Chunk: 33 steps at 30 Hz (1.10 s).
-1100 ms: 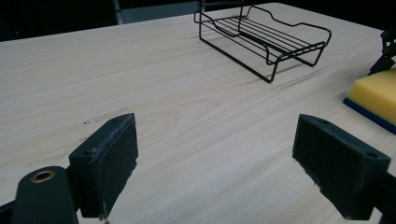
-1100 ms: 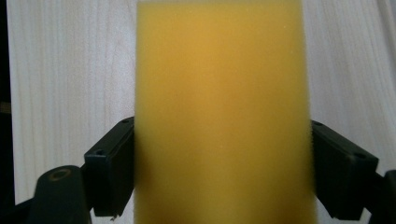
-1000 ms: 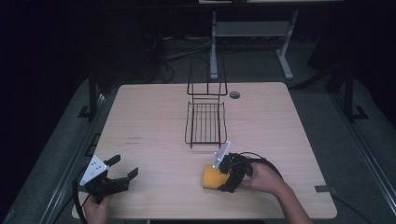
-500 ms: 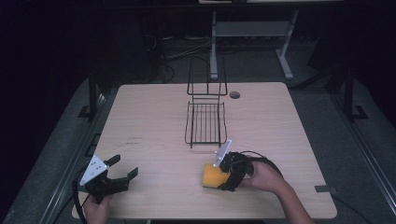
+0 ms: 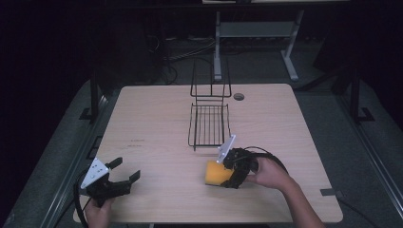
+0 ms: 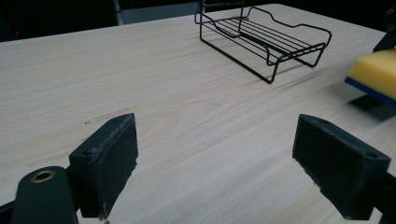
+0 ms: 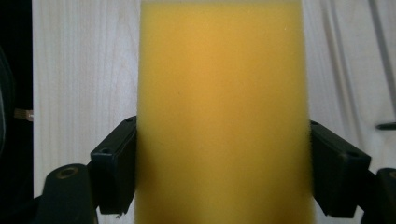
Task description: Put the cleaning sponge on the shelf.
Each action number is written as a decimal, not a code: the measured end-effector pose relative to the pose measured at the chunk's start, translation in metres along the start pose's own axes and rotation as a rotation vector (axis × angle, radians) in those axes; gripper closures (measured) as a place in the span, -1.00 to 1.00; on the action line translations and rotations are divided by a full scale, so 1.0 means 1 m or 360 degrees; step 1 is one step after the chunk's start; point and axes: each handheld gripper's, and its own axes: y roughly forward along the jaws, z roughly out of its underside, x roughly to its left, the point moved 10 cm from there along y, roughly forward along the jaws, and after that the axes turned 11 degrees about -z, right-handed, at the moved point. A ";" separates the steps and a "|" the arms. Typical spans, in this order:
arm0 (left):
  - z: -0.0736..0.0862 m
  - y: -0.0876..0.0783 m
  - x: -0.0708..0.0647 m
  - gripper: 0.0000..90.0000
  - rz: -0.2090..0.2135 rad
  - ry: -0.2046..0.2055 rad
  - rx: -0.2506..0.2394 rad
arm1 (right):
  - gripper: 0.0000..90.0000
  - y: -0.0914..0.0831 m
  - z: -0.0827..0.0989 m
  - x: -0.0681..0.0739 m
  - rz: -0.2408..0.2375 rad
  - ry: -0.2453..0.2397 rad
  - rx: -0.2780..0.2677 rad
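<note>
Nothing has clearly moved since the picture from 1 second ago: the right gripper [image 5: 227, 176] stays clamped on the yellow rectangular sponge with a blue underside [image 5: 216, 175], and the left gripper [image 5: 124, 174] stays at the near left corner.

In the right gripper view the 2 black jaws press against both sides of the sponge [image 7: 223, 112], so this gripper grasps it. In the left gripper view the sponge [image 6: 376, 72] seems raised a little above the wood, with a shadow under it, but I cannot tell if it touches the surface. It is at the near right part of the light wooden rectangular table [image 5: 157, 123], near the front end of the black wire rack with an upright back frame [image 5: 209, 121].

The left gripper is released; its 2 jaws stand wide apart with only bare wood between them. A hand [image 5: 97, 216] holds it from the near edge, and another hand [image 5: 271, 173] holds the right gripper.

The table surface is pale, with fine grain lines and a few small dark marks [image 5: 138, 141] on the left half. A small round dark cap [image 5: 238, 96] sits in the top near the far edge, just right of the rack. The room around is very dark. Behind the table a grey metal stand with 2 legs [image 5: 252, 33] is on the grey floor [image 5: 332, 104], and some cables [image 5: 185, 50] lie beside it.
</note>
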 end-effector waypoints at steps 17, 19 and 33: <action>-0.001 0.001 -0.001 -0.70 0.0002 0.0005 0.0000 | -0.51 -0.015 -0.016 -0.012 -0.0014 0.0009 -0.0029; -0.001 0.000 -0.001 -0.70 0.0005 0.0004 -0.0004 | -0.51 -0.017 -0.020 -0.015 -0.0017 0.0000 -0.0033; -0.001 0.001 -0.001 -0.70 0.0001 0.0005 0.0000 | -0.51 -0.024 -0.024 -0.024 -0.0033 0.0017 -0.0054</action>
